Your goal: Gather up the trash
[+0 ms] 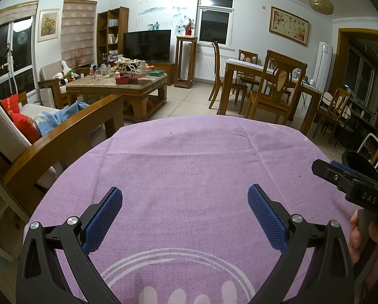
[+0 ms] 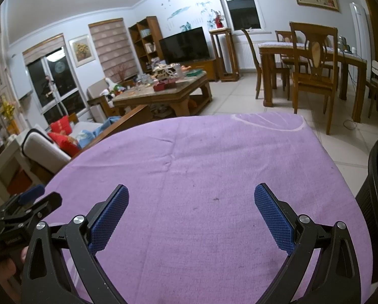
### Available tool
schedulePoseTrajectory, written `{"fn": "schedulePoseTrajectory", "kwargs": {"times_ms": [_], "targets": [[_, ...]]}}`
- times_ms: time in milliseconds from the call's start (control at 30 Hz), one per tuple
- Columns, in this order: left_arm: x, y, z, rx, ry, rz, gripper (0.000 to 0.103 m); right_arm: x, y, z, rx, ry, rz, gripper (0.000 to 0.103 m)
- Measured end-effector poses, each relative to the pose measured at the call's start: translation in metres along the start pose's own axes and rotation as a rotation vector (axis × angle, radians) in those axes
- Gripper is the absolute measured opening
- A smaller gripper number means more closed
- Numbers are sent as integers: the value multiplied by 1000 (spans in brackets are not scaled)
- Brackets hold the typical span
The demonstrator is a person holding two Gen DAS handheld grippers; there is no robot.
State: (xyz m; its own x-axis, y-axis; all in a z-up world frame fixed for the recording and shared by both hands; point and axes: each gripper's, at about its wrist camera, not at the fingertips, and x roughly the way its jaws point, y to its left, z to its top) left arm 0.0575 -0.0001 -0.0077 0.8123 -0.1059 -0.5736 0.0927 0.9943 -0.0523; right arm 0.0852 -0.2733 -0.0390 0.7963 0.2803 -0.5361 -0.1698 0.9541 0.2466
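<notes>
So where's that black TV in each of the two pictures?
Left wrist view: the TV is upper left of centre, against the far wall, behind the coffee table.
Right wrist view: the TV sits near the top centre, again behind the coffee table.
Shared landmark: the purple tablecloth fills the foreground in both.
</notes>
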Motion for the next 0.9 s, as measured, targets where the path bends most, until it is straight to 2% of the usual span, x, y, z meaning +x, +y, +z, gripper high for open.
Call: {"fn": "schedulePoseTrajectory", "kwargs": {"times_ms": [900], "targets": [[-3,-1,0,-1,-1,-3,98,-2,1,3,2,2,0,98]]}}
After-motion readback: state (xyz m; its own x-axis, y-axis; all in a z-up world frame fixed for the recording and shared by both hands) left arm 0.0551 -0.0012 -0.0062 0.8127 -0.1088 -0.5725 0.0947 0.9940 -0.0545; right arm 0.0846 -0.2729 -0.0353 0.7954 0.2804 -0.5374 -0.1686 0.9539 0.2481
